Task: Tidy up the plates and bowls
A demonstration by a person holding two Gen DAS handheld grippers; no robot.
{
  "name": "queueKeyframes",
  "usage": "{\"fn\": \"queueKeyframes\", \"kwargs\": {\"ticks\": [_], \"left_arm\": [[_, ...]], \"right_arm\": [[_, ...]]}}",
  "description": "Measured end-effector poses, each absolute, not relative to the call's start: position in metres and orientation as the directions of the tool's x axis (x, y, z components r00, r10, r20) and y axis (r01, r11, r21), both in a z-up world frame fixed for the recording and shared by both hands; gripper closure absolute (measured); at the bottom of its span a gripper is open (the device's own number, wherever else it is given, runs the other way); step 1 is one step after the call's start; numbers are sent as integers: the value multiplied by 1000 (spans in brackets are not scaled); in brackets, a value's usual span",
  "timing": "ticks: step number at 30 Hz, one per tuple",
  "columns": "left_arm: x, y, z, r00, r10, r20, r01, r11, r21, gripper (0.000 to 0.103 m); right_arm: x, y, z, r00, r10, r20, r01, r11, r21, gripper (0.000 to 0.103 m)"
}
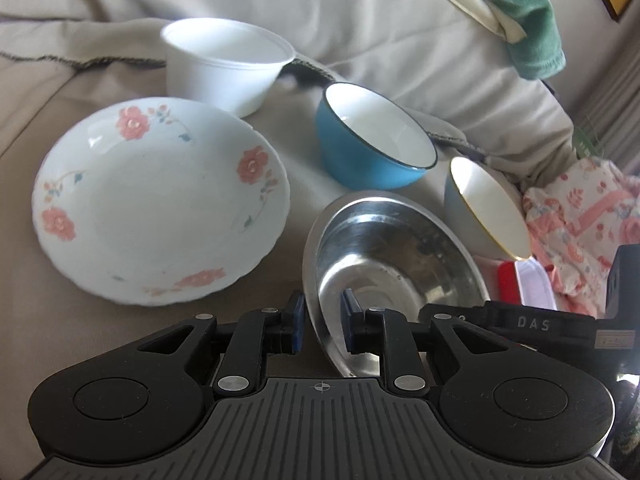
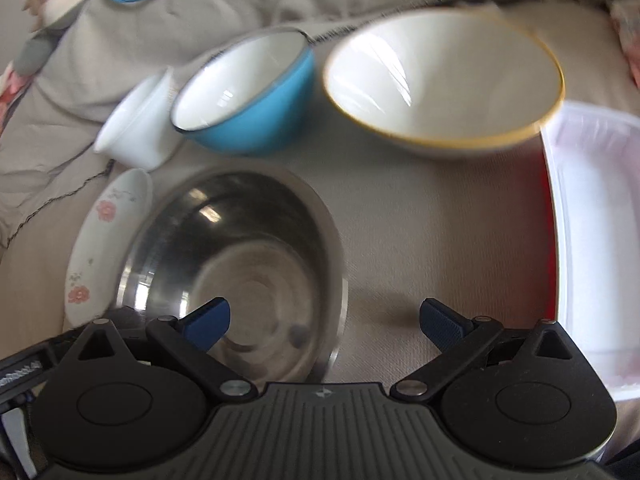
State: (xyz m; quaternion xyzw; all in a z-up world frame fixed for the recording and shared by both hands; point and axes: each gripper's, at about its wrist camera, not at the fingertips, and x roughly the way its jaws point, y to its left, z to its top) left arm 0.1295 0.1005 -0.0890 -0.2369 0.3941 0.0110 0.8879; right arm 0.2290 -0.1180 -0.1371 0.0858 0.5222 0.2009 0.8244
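Note:
My left gripper (image 1: 322, 320) is shut on the near rim of a steel bowl (image 1: 396, 264), one pad outside and one inside. A white floral plate (image 1: 160, 200) lies to its left. A white bowl (image 1: 224, 64), a blue bowl (image 1: 372, 136) and a tilted gold-rimmed white bowl (image 1: 488, 212) stand behind. My right gripper (image 2: 324, 320) is open and empty, hovering over the steel bowl's (image 2: 232, 264) right rim and the cloth. That view also shows the blue bowl (image 2: 248, 96), the gold-rimmed bowl (image 2: 444, 80), the white bowl (image 2: 136, 120) and the floral plate (image 2: 104, 240).
Everything sits on a beige cloth-covered soft surface (image 1: 360, 20). A red-and-white container (image 2: 592, 220) lies at the right. Pink floral fabric (image 1: 580, 216) and a green towel (image 1: 520, 12) lie at the far right. The right gripper's body (image 1: 560, 324) shows beside the steel bowl.

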Motion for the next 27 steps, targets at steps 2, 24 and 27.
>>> {"fn": "queueKeyframes", "kwargs": {"ticks": [2, 24, 27], "left_arm": [[130, 101, -93, 686, -184, -704, -197, 884, -423, 84], [153, 107, -114, 612, -266, -744, -216, 850, -481, 86], [149, 106, -114, 618, -273, -737, -206, 848, -487, 84]], "right_arm": [[224, -118, -139, 401, 426, -811, -261, 901, 345, 0], [199, -95, -130, 647, 374, -664, -420, 902, 99, 42], [219, -104, -137, 548, 402, -733, -378, 901, 211, 65]]}}
